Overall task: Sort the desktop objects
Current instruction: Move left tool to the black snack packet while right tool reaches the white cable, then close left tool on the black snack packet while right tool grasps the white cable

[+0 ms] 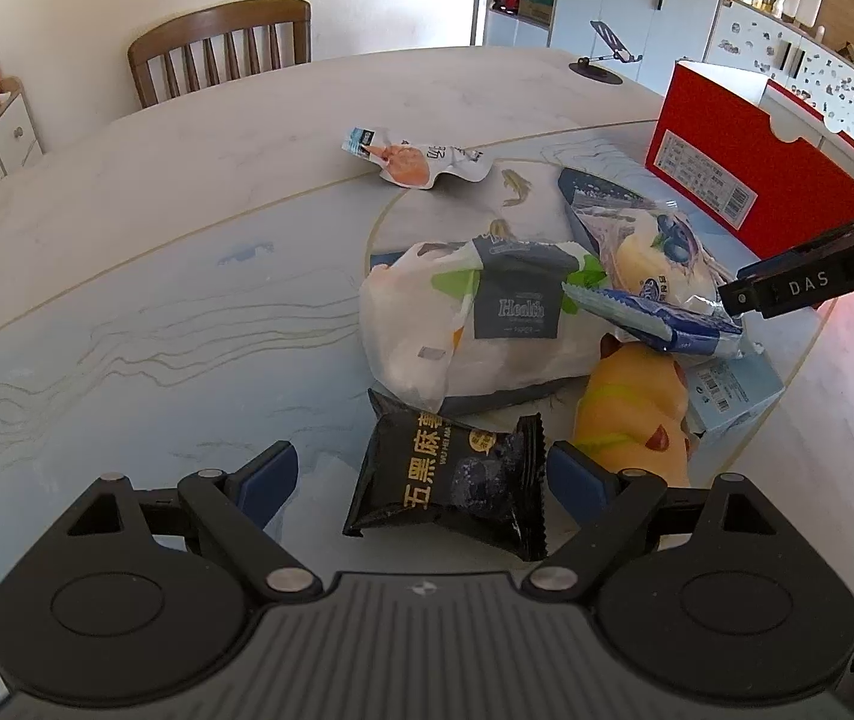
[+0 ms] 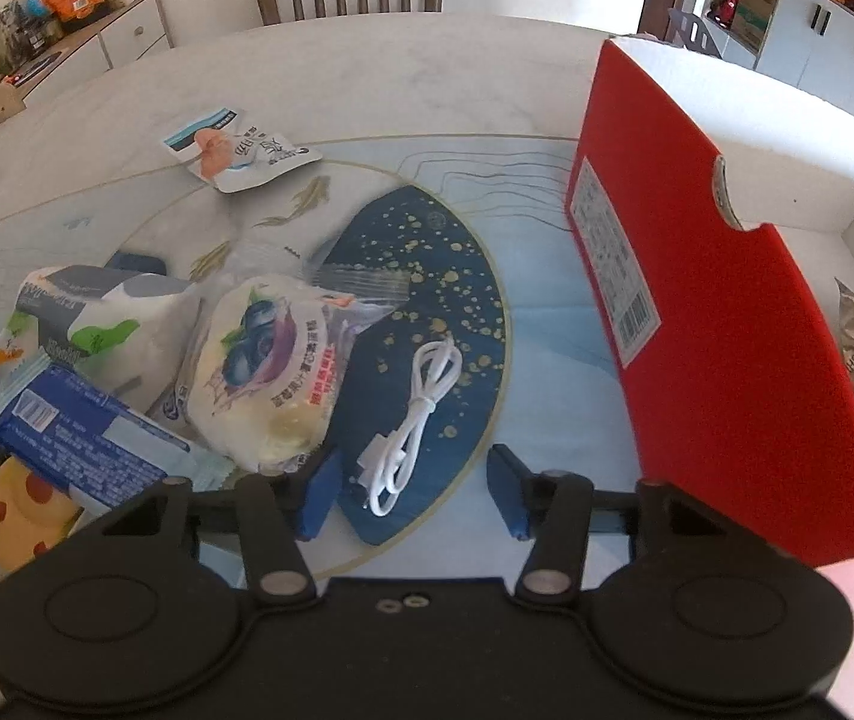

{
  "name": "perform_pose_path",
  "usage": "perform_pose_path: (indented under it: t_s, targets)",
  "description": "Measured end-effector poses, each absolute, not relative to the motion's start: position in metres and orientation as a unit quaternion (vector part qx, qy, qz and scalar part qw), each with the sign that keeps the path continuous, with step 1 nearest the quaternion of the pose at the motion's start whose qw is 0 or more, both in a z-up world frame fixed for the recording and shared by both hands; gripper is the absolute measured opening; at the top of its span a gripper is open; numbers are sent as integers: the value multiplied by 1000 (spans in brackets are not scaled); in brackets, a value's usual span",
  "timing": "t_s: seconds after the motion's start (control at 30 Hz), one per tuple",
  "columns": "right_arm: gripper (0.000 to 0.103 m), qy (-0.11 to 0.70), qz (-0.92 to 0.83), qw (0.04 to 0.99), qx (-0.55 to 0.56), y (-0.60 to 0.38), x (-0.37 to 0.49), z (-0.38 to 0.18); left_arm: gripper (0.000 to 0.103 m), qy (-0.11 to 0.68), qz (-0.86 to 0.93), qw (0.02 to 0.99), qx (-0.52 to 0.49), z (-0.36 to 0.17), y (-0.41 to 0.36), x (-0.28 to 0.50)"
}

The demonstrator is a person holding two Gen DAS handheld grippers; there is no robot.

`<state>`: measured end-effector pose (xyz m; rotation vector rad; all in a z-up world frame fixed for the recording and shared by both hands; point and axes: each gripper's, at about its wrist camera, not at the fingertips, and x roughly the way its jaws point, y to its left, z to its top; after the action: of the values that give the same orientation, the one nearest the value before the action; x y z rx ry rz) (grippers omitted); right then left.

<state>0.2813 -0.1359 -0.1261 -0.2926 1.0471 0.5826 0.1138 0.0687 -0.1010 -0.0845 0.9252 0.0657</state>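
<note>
Left wrist: "Health" bag (image 1: pixel 475 324), "DAS" right gripper (image 1: pixel 811 288).

Left claw (image 1: pixel 421 483) (wide apart) straddles black snack packet (image 1: pixel 448 477).

materials and finishes on the counter

the counter (image 1: pixel 157 228) looks like smooth, faintly glossy marbled stone. the black snack packet (image 1: pixel 448 480) is shiny crinkled plastic film, as is the blueberry bread wrapper (image 2: pixel 265 360). the red box (image 2: pixel 727 324) is matt cardboard, white inside. the cable (image 2: pixel 415 420) is smooth white plastic. the chair (image 1: pixel 220 48) is varnished wood. the left hand-held gripper (image 1: pixel 421 483) is matt black plastic with metal rivets.
</note>
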Motion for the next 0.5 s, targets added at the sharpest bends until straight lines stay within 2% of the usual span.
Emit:
perform_pose_path:
  t_s: [0.2,0.3,0.5]
  targets:
    - [48,486,272,818,-146,-135,281,-126,90,447,24,894,-30,-103,63,113]
    - [47,485,271,819,-147,-134,281,-126,76,450,21,892,-30,-106,62,114]
    - [41,484,269,820,-147,-135,280,-124,66,450,17,892,-27,-106,60,115]
